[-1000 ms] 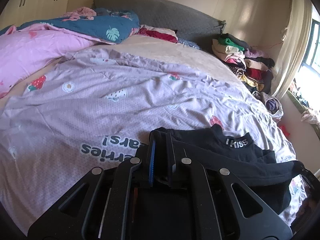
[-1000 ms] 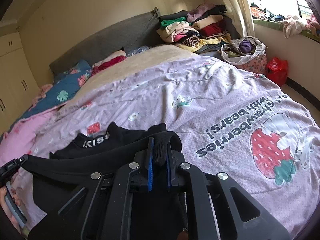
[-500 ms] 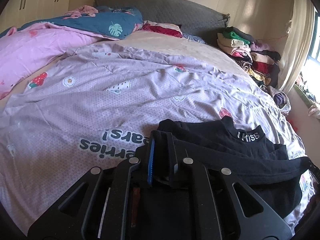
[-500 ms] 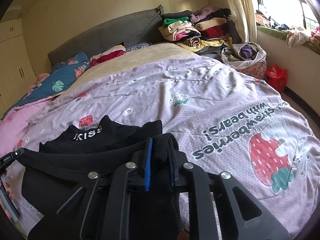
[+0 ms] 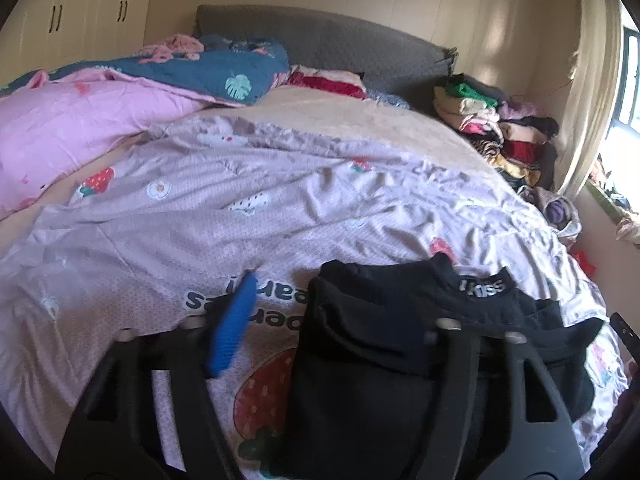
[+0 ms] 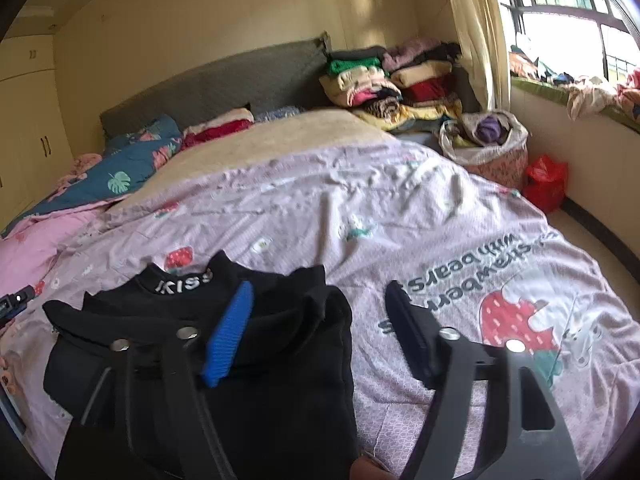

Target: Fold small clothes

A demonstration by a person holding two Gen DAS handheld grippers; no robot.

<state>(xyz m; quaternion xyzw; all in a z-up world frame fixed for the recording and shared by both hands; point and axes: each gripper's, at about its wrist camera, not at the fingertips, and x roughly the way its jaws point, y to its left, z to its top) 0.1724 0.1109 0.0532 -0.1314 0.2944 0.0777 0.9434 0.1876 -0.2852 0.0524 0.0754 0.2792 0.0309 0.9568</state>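
A black top with a white "KISS" collar (image 5: pixel 482 286) (image 6: pixel 184 284) lies partly folded on the lilac strawberry quilt (image 5: pixel 280 216) (image 6: pixel 400 208). My left gripper (image 5: pixel 328 292) has its jaws opening. Its blue pad (image 5: pixel 234 324) stands clear over the quilt, and the top's left folded edge (image 5: pixel 320 320) lies loose between the fingers. The far finger blends into the black cloth. My right gripper (image 6: pixel 320 286) is opening too. The blue pad (image 6: pixel 230 332) hovers over the top, the black finger (image 6: pixel 408 328) is over the quilt, and the top's right edge (image 6: pixel 336 320) sits unpressed between them.
Stacks of folded clothes (image 6: pixel 392 80) (image 5: pixel 492 120) sit at the bed's head by the curtain. A pink quilt (image 5: pixel 80 120) and a blue leaf-print one (image 5: pixel 224 72) lie at the far left. A bag of clothes (image 6: pixel 484 140) and a red bag (image 6: pixel 544 180) stand beside the bed.
Both grippers were shut on the black top's folded edges; now both stand wide and the cloth is let go onto the quilt. The left gripper has lifted slightly.
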